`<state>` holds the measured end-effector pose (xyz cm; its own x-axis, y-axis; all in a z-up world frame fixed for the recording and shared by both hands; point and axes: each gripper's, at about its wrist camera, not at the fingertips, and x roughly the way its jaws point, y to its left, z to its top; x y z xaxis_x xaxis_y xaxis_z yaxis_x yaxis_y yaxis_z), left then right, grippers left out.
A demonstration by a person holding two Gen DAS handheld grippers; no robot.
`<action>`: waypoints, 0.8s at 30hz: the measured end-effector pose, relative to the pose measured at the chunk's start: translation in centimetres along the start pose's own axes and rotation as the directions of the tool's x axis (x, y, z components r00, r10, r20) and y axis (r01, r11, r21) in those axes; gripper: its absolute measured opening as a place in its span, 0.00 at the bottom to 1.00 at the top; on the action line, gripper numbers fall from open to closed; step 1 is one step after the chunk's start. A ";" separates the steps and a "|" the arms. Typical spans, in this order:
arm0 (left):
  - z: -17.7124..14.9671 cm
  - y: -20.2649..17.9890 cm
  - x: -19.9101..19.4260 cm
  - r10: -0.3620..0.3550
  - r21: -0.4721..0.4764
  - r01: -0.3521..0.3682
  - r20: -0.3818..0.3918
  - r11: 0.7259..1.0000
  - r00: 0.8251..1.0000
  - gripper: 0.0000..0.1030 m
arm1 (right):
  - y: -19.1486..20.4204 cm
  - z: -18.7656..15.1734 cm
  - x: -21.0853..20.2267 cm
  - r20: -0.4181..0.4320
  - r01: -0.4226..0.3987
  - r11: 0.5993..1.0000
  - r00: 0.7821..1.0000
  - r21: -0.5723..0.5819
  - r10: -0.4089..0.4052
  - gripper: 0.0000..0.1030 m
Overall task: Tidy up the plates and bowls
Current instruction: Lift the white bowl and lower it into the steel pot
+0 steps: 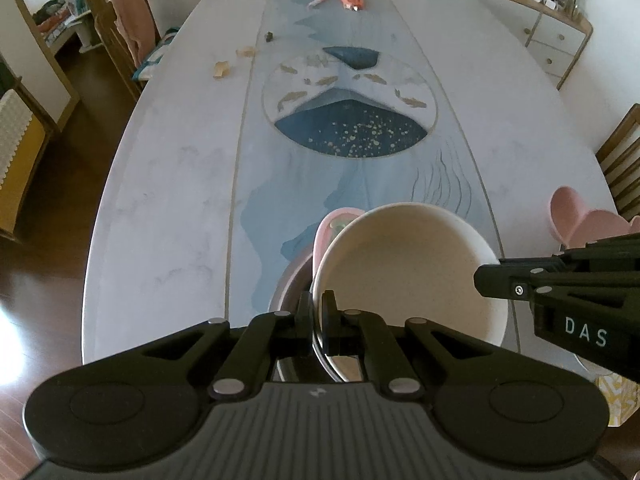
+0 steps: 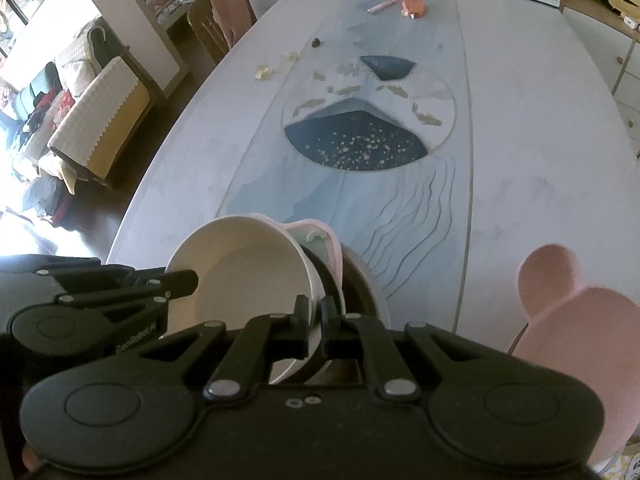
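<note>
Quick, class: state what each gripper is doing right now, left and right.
Left gripper: closed on the rim of the cream bowl.
Right gripper: closed on the opposite rim of the same cream bowl.

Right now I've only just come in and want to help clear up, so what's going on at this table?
A person is tidying dishes with a handheld gripper in each hand. The left gripper and the right gripper are both shut on the rim of the same cream bowl, one at each side. The bowl is tilted over a stack of other dishes that includes a pink bowl, near the edge of the patterned table. A pink heart-shaped plate sits apart, to the right.
</note>
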<state>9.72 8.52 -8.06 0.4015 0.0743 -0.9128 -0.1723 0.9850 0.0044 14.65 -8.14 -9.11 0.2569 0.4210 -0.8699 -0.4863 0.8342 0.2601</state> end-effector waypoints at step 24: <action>-0.6 0.1 1.2 0.018 0.033 -0.018 0.003 0.999 1.000 0.03 | 0.1 -0.4 1.9 -0.047 -0.015 1.000 0.999 -0.017 0.014 0.15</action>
<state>9.62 8.64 -9.42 0.4010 0.0927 -0.9114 -0.1495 0.9882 0.0347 14.74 -7.41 -10.95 0.2109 0.4155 -0.8848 -0.5042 0.8217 0.2657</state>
